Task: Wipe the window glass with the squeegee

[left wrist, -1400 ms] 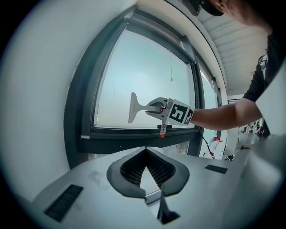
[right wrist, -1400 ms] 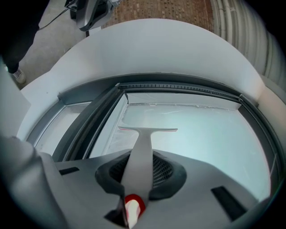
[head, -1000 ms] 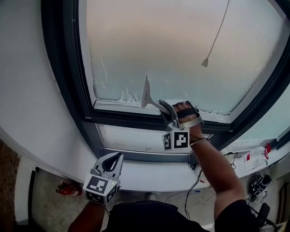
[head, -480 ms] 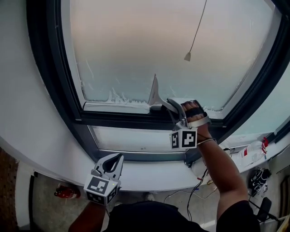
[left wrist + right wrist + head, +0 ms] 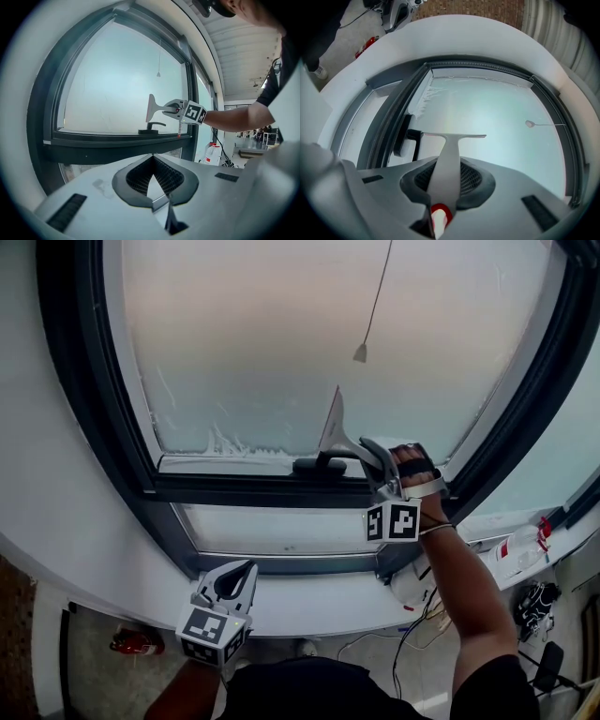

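Wiping is being done low on the window glass (image 5: 272,334), the squeegee (image 5: 333,432) being gripped by the right gripper (image 5: 447,176). The left gripper (image 5: 152,180) is being held with fingers together, empty. Firm blade contact toward the leftover foam (image 5: 225,442) seems needed next.

The squeegee's (image 5: 449,154) handle is mostly covered between the right gripper's (image 5: 446,174) jaws, whether its blade ahead of them touches the glass (image 5: 497,108) is unclear, and the window frame (image 5: 84,427) beyond runs off the head view's top edge.

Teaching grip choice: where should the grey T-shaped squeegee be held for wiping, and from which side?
Grip the squeegee by its flat handle, from the room side, as the right gripper does: that leaves the thin blade free against the window glass.
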`<state>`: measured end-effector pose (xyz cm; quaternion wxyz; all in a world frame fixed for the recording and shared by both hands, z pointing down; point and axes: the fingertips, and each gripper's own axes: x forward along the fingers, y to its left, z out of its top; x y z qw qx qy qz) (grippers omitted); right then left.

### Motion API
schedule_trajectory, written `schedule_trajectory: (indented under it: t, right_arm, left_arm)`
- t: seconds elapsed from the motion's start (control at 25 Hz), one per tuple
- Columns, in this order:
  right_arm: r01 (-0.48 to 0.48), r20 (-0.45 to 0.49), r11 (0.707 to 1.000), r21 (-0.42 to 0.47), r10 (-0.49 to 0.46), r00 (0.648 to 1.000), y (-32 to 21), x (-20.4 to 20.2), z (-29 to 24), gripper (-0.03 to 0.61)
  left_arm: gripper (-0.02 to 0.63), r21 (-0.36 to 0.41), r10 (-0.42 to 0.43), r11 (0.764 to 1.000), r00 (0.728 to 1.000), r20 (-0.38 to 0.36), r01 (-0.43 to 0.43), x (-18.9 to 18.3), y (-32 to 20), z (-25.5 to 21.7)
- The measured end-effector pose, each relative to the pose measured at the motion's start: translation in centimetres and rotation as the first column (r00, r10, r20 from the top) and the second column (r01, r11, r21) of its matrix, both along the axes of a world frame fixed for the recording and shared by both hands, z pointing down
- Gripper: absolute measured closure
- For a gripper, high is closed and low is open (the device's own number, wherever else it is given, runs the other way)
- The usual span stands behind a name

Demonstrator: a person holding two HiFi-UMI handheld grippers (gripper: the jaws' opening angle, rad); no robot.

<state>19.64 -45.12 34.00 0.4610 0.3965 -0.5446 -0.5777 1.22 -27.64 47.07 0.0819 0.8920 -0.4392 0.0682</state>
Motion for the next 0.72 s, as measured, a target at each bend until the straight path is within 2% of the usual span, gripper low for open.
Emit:
schedule_trajectory:
  t: [0.28, 0.72]
  right_arm:
    - [-0.02, -0.023, 1.0, 0.005, 0.02, 1.0, -0.2, 1.0, -0.4, 0.522]
    - [-0.031, -0.064, 1.0, 0.004, 0.031, 0.997, -0.2, 0.6, -0.8, 0.522]
  left_arm:
    - [0.614, 0.001, 0.001, 1.0, 1.0, -0.008, -0.001, 0.1, 0.0, -0.1]
    - [0.614, 0.009, -0.018, 1.0, 1.0, 0.005, 0.018, -1.8, -0.2, -0.6]
